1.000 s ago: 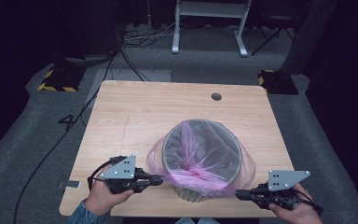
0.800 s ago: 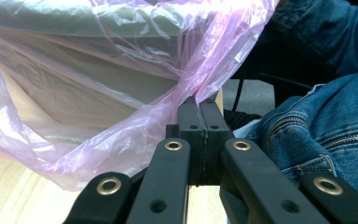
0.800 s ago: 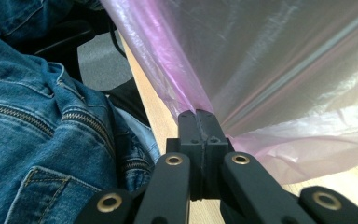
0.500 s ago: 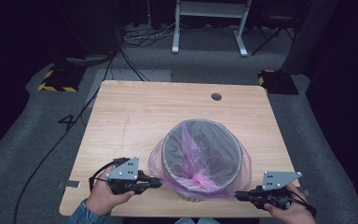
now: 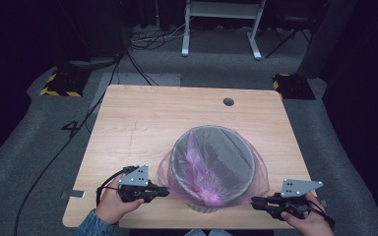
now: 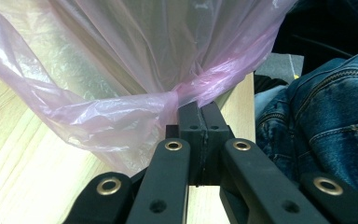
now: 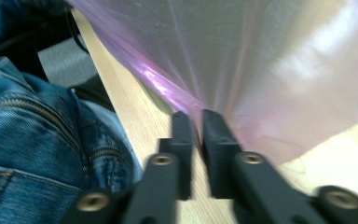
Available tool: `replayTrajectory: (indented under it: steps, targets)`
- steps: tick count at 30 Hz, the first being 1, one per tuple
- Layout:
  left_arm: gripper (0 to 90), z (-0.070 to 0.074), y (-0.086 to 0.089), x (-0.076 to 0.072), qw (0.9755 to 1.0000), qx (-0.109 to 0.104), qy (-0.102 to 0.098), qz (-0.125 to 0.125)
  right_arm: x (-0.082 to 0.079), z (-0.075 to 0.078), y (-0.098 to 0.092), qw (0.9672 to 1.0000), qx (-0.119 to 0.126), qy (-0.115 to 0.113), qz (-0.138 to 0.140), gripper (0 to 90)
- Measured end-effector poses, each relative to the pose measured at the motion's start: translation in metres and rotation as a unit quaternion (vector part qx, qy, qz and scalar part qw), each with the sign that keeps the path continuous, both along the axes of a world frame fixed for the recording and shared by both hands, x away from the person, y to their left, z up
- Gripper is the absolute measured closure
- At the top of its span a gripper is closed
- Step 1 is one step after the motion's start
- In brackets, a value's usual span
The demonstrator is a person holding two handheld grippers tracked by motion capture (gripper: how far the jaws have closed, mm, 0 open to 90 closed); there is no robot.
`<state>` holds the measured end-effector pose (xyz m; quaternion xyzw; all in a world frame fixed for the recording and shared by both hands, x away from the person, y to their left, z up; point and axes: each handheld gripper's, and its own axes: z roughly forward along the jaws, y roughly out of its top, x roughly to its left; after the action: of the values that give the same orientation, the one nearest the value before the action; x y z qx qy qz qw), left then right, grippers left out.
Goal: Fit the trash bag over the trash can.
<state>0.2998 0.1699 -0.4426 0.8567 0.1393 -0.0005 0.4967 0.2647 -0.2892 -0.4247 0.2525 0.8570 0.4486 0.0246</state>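
bin (image 5: 211,164): round, upright, mouth up | bag (image 5: 256,172): thin pink plastic | left gripper (image 5: 165,191): clamped on bag | right gripper (image 5: 254,201): jaws just opening, film between

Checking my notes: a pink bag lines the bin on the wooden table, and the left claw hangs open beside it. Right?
Not quite. The left claw is shut on the pink bag, as the left gripper view shows. The bag does line the bin on the wooden table.

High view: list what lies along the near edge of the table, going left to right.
Left hand-held gripper → pink bag draped over the grey bin → right hand-held gripper, all on the wooden table.
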Motion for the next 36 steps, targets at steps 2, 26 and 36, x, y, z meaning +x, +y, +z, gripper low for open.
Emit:
replayTrajectory:
  steps: [2,26,36]
  targets:
    - [90.0,0.000,0.001,0.000,1.0000,0.002,-0.001,0.003,-0.002,0.008,-0.004,0.9996,0.018,-0.018,-0.014,57.8]
    - [88.3,0.023,0.012,0.014,0.9964,-0.057,-0.031,0.055,0.065,0.026,0.003,0.9969,-0.003,-0.049,-0.062,90.0]
    - [90.0,0.009,0.002,0.022,0.9983,-0.039,-0.011,0.042,0.084,-0.019,-0.009,0.9912,-0.049,0.008,-0.123,90.0]
